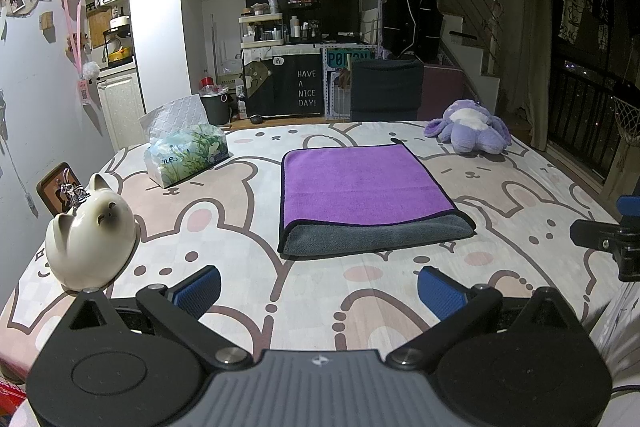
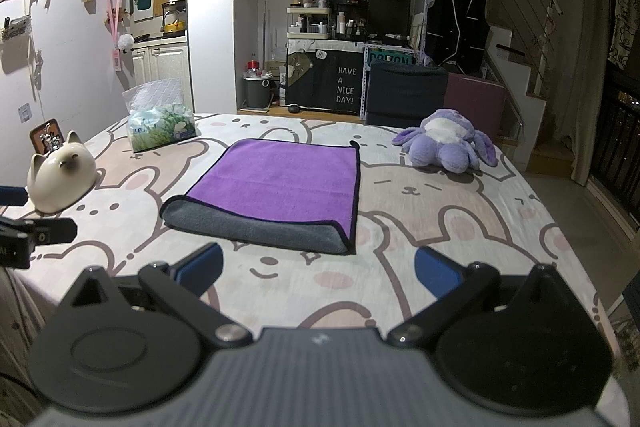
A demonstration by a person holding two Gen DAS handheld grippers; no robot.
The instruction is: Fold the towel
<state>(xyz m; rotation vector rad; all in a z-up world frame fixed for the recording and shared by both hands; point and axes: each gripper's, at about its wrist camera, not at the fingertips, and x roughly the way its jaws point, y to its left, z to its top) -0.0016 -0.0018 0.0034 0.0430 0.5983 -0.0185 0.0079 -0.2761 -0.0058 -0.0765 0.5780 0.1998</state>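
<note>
A purple towel (image 1: 360,187) with a grey underside lies folded on the bunny-print table cover (image 1: 320,291), its grey lower layer showing along the near edge. It also shows in the right wrist view (image 2: 280,183). My left gripper (image 1: 319,285) is open and empty, hovering near the table's front edge, short of the towel. My right gripper (image 2: 319,271) is open and empty, also short of the towel's near edge. The right gripper's tip shows at the right edge of the left wrist view (image 1: 600,239).
A white ceramic cat (image 1: 90,231) stands at the near left, with a tissue pack (image 1: 188,155) behind it. A purple plush toy (image 1: 472,127) lies at the far right. A dark chair (image 1: 386,89) stands beyond the table's far edge.
</note>
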